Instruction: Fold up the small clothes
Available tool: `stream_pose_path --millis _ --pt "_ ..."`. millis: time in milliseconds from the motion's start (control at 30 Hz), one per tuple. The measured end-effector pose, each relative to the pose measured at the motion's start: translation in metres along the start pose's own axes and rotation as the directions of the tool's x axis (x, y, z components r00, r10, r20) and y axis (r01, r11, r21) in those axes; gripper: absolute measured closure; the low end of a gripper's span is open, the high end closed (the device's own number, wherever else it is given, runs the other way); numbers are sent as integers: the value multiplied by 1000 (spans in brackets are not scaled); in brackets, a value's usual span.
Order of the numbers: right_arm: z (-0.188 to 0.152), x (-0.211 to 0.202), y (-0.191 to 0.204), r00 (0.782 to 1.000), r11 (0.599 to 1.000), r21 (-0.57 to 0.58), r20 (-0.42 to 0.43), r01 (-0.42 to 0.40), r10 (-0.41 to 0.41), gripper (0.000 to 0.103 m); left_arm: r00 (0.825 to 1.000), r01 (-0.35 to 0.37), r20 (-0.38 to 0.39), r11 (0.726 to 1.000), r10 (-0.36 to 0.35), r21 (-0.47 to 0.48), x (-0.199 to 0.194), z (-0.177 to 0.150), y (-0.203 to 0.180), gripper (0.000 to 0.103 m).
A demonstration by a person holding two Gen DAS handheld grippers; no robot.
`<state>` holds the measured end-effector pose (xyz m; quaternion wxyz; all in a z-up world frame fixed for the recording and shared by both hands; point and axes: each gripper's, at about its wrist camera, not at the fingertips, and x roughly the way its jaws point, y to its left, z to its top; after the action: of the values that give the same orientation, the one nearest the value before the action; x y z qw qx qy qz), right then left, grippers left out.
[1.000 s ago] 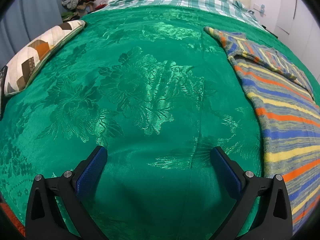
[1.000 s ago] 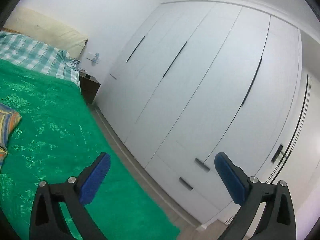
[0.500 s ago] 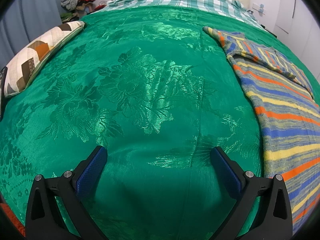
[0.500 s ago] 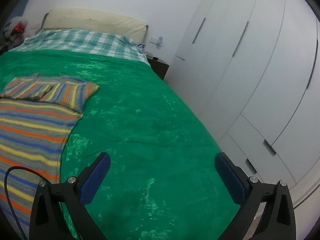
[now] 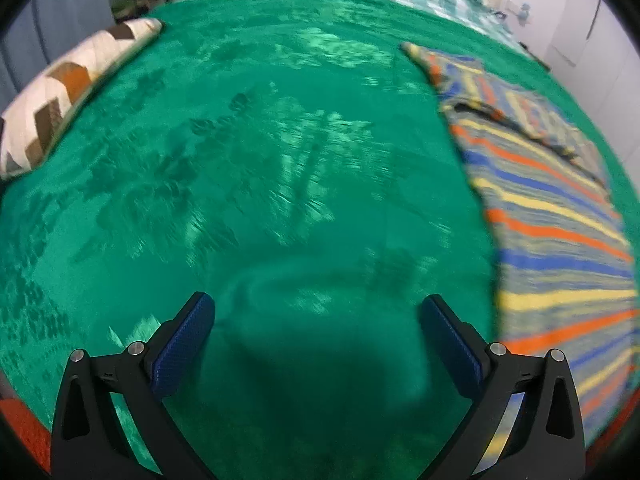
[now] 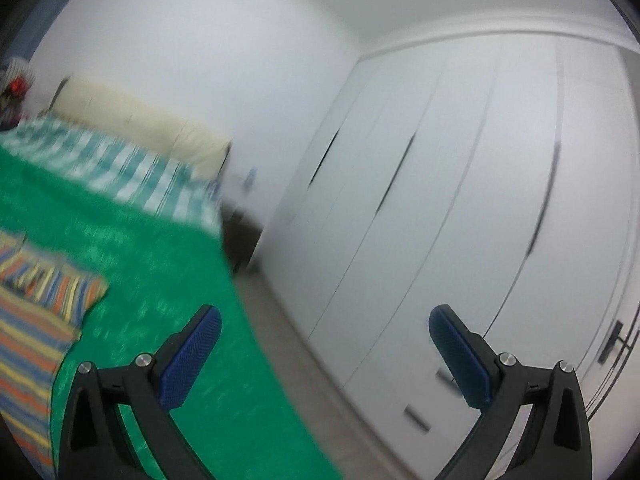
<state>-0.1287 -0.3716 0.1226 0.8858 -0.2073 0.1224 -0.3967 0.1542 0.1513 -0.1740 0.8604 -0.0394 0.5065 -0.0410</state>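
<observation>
Spanning bare bedspread [image 5: 280, 168] beside striped garment [image 5: 560, 240]

Green bedspread [image 5: 280, 160], patchwork pillow [image 5: 68, 92], white wardrobe [image 6: 460, 200]

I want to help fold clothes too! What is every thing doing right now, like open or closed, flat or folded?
left gripper: open, holding nothing, above the bedspread.
right gripper: open, holding nothing, pointing toward the wardrobe.
striped garment: lying spread out, one sleeve folded across its top.
green bedspread: spread over the bed.
patterned cushion: lying at the bed's edge.
wardrobe doors: closed.
</observation>
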Motion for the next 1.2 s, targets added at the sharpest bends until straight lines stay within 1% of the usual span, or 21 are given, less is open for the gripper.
stream_pose_path --millis 67,100,200,267,333,400,467,533,567,633,700,767,833,867,900,933,967,1033,1067,1133,1200 --pt "8 -10 -15 1000 999 32 23 -22 22 0 998 59 -10 998 -59 1 -9 -6 -4 1" --pt "10 -13 -18 999 998 51 22 -42 41 0 997 71 -15 997 -71 8 -12 -10 -7 1" --pt "2 -19 -10 991 986 106 -23 -132 135 0 994 98 -44 994 -96 46 -18 -21 -20 1" --pt "-7 -21 5 977 973 126 -64 -195 204 0 993 113 -52 992 -110 58 -25 -27 -28 1" --pt "-20 -25 26 956 956 140 -102 -258 274 0 988 144 -53 988 -142 46 -32 -30 -28 1" --pt "-35 -30 49 927 932 161 -140 -326 349 0 983 180 -54 983 -178 26 -39 -32 -26 1" --pt "-49 -34 69 891 902 191 -172 -388 420 0 978 202 -55 979 -200 19 -42 -35 -25 1" --pt "-58 -37 85 845 860 223 -189 -458 500 0 979 197 -65 980 -194 31 -41 -39 -26 1" --pt "-62 -40 96 816 832 237 -190 -501 546 0 980 188 -73 981 -185 39 -39 -40 -27 1" --pt "-65 -45 113 768 787 241 -190 -568 612 0 982 175 -82 983 -170 53 -36 -40 -30 1" --pt "-66 -53 133 708 733 226 -194 -641 679 0 984 163 -86 984 -157 69 -34 -40 -34 1" --pt "-70 -54 154 638 675 222 -223 -703 738 0 984 162 -87 984 -155 80 -35 -42 -35 1" --pt "-80 -49 171 572 633 241 -280 -736 771 0 983 168 -90 982 -160 83 -37 -44 -35 1" --pt "-88 -48 178 532 613 260 -319 -746 784 0 983 168 -91 982 -160 87 -37 -45 -36 1" --pt "-96 -48 181 510 603 273 -344 -749 789 0 983 164 -94 982 -155 95 -37 -47 -37 1" --pt "-102 -47 184 490 597 284 -368 -750 790 0 984 156 -101 982 -145 105 -36 -48 -38 1" --pt "-110 -48 187 477 598 292 -393 -746 786 0 985 142 -111 983 -129 120 -35 -50 -40 1" --pt "-120 -48 188 468 606 303 -419 -735 778 0 988 101 -131 980 -79 170 -31 -56 -48 1" --pt "-125 -46 188 460 608 314 -433 -729 775 0 989 84 -135 977 -58 196 -30 -58 -52 1" --pt "-134 -41 187 436 612 348 -465 -711 771 0 989 49 -144 966 -12 254 -29 -64 -61 1" --pt "-136 -34 183 412 605 381 -477 -699 777 0 988 49 -157 958 -5 282 -30 -70 -66 2"
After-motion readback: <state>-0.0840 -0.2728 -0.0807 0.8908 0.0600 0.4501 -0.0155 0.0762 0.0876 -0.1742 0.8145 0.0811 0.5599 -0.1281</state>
